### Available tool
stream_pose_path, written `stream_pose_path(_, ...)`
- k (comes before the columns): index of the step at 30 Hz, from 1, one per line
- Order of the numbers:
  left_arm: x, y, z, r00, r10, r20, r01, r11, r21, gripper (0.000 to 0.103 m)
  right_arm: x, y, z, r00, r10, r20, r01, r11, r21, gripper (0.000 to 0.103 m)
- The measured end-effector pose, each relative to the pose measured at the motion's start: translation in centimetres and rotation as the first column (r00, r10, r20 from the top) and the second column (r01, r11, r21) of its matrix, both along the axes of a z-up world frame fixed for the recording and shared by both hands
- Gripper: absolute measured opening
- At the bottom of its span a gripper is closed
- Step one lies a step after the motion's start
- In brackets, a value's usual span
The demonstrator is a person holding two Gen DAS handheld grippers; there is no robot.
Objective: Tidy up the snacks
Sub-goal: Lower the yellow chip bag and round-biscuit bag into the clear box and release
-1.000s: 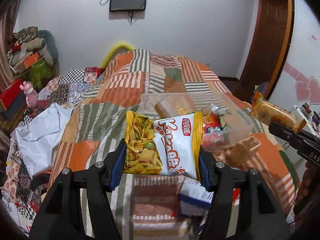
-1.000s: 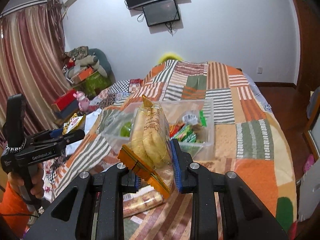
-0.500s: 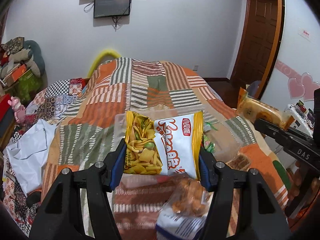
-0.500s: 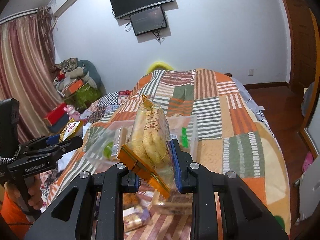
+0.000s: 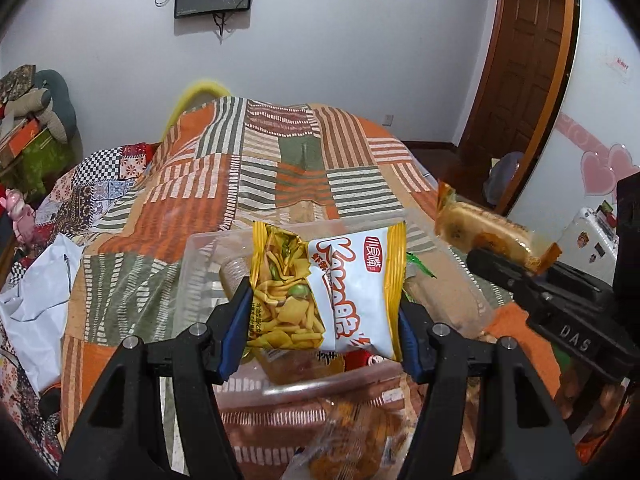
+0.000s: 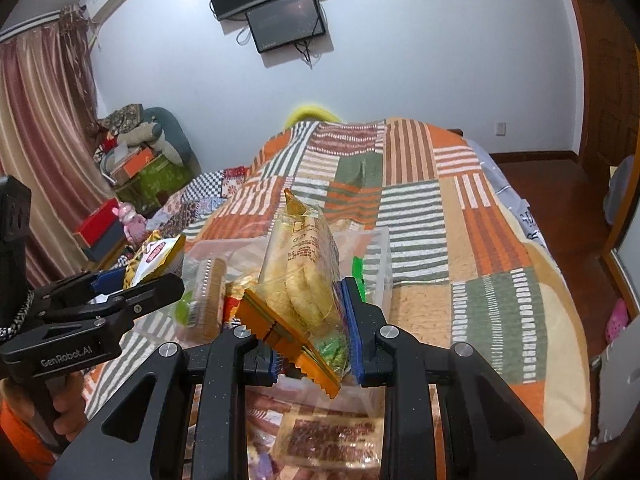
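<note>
My left gripper (image 5: 322, 334) is shut on a yellow and white chip bag (image 5: 326, 290), held above a clear plastic bin (image 5: 200, 264) that lies on the bed. My right gripper (image 6: 314, 340) is shut on a clear pack of yellow cakes with an orange edge (image 6: 302, 280), held over the same bin (image 6: 380, 264). The right gripper and its cake pack (image 5: 486, 236) show at the right of the left wrist view. The left gripper with the chip bag (image 6: 154, 258) shows at the left of the right wrist view. The bin holds several snack packs.
A patchwork striped quilt (image 5: 280, 160) covers the bed. Loose snack packs lie on it in front of the bin (image 5: 352, 444), (image 6: 328, 440). A white bag (image 5: 36, 292) lies at the left. Boxes and plush toys (image 6: 140, 160) stand by the curtain. A wooden door (image 5: 516, 80) is at the right.
Both grippers have moved forward with their packs and now hang over the clear bin, which sits closer in both views. Their grips have not changed.
</note>
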State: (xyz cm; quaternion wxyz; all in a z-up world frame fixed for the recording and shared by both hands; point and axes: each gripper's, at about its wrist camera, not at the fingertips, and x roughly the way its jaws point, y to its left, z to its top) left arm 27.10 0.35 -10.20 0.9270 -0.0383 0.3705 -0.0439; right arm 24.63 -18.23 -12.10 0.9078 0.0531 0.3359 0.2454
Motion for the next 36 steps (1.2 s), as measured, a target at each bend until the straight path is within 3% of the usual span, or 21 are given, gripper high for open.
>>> stream_pose_path(14,4.0,-0.6,-3.1,0.990,-0.014,-0.137,0.009,0.999,-0.038,0.063,1.7,1.2,-2.2,0.998,0.016,-0.065,-0.020,0.997,-0.068,0.024)
stream_pose_path(18,4.1,-0.2,-3.4,0.989,0.006,-0.149,-0.014,0.998,-0.053,0.068,2.0,1.4,-2.6,0.996,0.018,-0.087,-0.025,0.997,-0.078,0.024)
stream_pose_path(21,4.1,0.0,-3.4,0.988,0.017,-0.151,-0.024,0.999,-0.048,0.071,2.0,1.6,-2.6,0.996,0.021,-0.086,-0.029,0.995,-0.092,0.024)
stream_pose_path(29,2.8,-0.2,-2.0,0.996,0.012,-0.092,-0.013,1.000,-0.006,0.081,1.3,1.4,-1.9,0.998,0.018,-0.059,-0.024,0.993,-0.111,0.047)
stream_pose_path(36,0.8,0.0,-0.5,0.998,0.010,-0.057,-0.010,1.000,0.008,0.081,0.1,0.5,-0.7,0.999,0.019,-0.034,-0.022,0.995,-0.097,0.049)
